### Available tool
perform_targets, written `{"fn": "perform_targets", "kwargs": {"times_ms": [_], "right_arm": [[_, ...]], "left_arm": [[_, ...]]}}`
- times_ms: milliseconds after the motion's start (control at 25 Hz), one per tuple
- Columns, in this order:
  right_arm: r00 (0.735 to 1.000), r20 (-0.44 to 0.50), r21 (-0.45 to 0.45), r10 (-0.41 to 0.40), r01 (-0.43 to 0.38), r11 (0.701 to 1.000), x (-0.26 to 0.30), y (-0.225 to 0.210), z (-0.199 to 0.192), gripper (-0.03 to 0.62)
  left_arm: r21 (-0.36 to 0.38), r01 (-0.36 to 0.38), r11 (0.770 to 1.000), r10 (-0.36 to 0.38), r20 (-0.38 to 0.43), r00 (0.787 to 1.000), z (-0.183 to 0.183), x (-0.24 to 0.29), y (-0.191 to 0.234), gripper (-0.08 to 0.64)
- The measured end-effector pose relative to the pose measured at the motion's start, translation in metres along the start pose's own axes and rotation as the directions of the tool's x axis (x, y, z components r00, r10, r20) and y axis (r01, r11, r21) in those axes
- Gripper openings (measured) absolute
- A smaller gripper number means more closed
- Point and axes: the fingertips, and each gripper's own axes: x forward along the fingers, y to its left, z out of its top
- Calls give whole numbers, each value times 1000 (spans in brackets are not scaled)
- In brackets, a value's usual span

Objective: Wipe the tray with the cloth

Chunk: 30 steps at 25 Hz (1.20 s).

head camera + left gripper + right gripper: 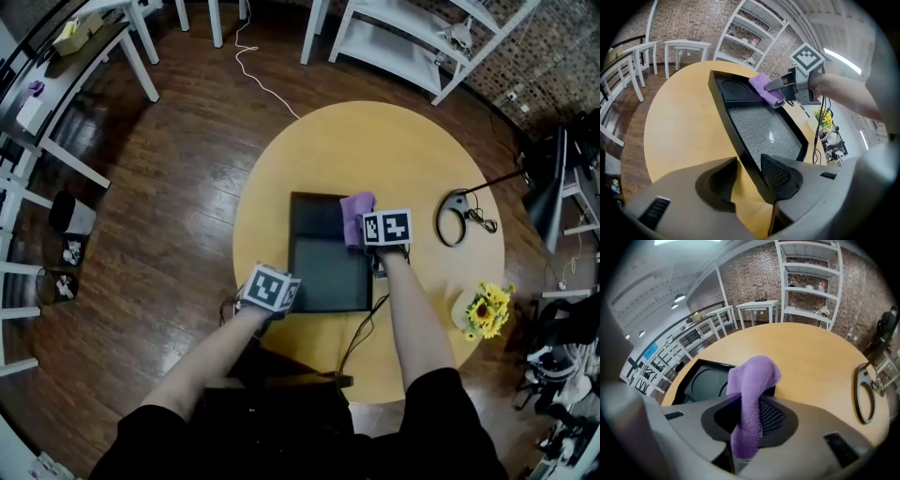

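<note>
A black rectangular tray (323,272) lies on the round yellow table (375,150). My left gripper (286,298) is at the tray's near left corner. Its jaws (749,161) stand astride the tray's side wall (740,140) and are closed on it. My right gripper (368,236) is over the tray's far right edge, shut on a purple cloth (356,214). In the right gripper view the cloth (752,380) stands up out of the gripper (750,408) and droops forward over the tray's round recess (705,380). In the left gripper view the cloth (764,86) hangs just over the tray's far end.
A black looped cable (455,217) lies on the table right of the tray, and a bunch of sunflowers (487,309) stands at the table's right edge. A thin black cable (361,328) runs off the near edge. White shelving (412,37) stands beyond the table.
</note>
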Motion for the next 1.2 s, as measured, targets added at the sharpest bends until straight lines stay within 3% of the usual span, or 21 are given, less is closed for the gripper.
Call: {"fn": "perform_targets", "kwargs": {"times_ms": [200,320,400,560,680,760,880,1200], "right_arm": [[996,6,-80,-93,94,992,-4,-16,-10,97],[994,17,-103,-109,110,989,-10,-12,-7,97],[997,55,-118,-59,65,991,-16,8,3,97],[979,140,-104,150,-136,985,-18,89,27,97],[966,117,-76,229,-221,972,0,145,24,97],[978,94,-88,188,-180,980,15,155,17,97],[985,104,-70,141,-134,989,19,136,12,97],[993,85,-18,-84,86,996,-8,12,-23,97]], "left_arm": [[-11,-21,1000,21,9,1000,2,6,-3,156],[-11,-24,1000,24,12,1000,4,6,-5,155],[-10,-26,1000,26,7,1000,2,6,-4,156],[1,-29,1000,29,13,1000,2,6,-1,155],[1,-28,1000,28,9,1000,0,6,-1,155],[-10,-13,1000,13,9,1000,-1,7,-5,155],[-21,-6,1000,6,10,1000,1,10,-9,156],[-17,-17,1000,18,14,1000,-2,7,-2,156]]}}
